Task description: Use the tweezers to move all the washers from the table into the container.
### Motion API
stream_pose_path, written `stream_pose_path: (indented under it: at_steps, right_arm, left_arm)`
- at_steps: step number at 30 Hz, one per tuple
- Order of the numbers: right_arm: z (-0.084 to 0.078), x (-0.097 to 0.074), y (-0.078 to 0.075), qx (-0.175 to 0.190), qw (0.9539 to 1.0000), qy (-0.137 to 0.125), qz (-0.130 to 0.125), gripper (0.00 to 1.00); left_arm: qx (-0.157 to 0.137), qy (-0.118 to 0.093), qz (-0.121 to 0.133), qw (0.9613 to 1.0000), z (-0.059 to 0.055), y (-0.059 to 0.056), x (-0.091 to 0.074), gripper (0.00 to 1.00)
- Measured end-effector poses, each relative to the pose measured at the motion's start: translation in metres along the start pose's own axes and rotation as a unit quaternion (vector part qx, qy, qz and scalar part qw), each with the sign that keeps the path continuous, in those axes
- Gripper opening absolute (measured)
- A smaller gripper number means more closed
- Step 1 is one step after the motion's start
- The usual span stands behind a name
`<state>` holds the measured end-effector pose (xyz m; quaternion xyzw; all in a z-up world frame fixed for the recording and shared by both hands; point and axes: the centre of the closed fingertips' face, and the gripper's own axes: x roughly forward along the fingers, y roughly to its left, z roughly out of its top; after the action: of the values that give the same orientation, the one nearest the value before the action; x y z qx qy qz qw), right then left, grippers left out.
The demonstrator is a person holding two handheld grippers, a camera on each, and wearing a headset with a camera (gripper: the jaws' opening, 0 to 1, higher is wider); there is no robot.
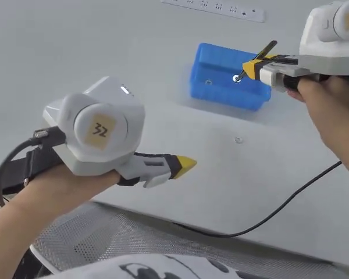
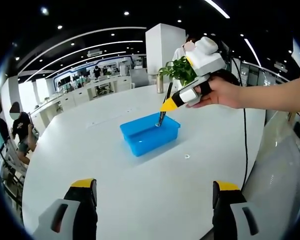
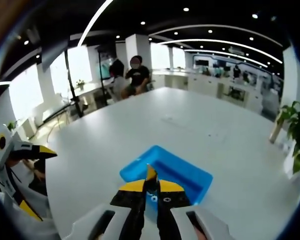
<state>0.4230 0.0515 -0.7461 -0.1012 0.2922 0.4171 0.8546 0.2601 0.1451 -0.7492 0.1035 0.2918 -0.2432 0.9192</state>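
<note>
The right hand-held gripper (image 1: pixel 251 69) is up over the blue container (image 1: pixel 221 87). Its jaws are shut tight on the tweezers (image 1: pixel 267 50). The tweezers point down into the container. A shiny washer (image 1: pixel 237 78) sits right at the tip of the tweezers, above the inside of the container. A second washer (image 1: pixel 208 82) lies on the bottom of the container, near its left side. A third washer (image 1: pixel 238 140) lies on the white counter (image 1: pixel 104 46), apart from the container on the side nearer the person.

The left hand-held gripper (image 1: pixel 183 165) is held low, near the front edge of the counter, well away from the container. In the left gripper view, its jaws stand wide apart with nothing between them (image 2: pixel 155 192). That view also shows the right hand-held gripper (image 2: pixel 169 104) and the tweezers (image 2: pixel 163 114) dipping into the container (image 2: pixel 150 134), with the third washer (image 2: pixel 187 156) on the counter just beside it.

In the right gripper view, the jaws are pressed together (image 3: pixel 151 186) over the container (image 3: pixel 190 177).

A black cable (image 1: pixel 279 209) runs across the counter.
</note>
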Motion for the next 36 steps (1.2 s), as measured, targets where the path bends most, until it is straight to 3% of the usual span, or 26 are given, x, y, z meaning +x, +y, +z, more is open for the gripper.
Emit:
stream_pose_path:
  at_steps: [6,11,22,36]
  right_arm:
    - [-0.022,0.02,-0.012,0.005,0.9993,0.036,0.0,0.04]
    - [-0.032,0.023,-0.013,0.007,0.9989,0.046,-0.001,0.04]
    - [-0.043,0.037,-0.023,0.004,0.9979,0.064,-0.003,0.04]
    - [-0.05,0.041,-0.021,0.008,0.9971,0.075,-0.003,0.04]
  left_arm:
    - [-0.001,0.003,0.001,1.0,-0.002,0.0,0.0,0.98]
    - [0.0,0.006,0.001,1.0,-0.003,0.0,0.0,0.98]
    - [0.002,0.008,0.0,1.0,-0.003,0.0,0.001,0.98]
    - [0.004,0.012,0.001,0.9999,-0.004,0.001,0.002,0.98]
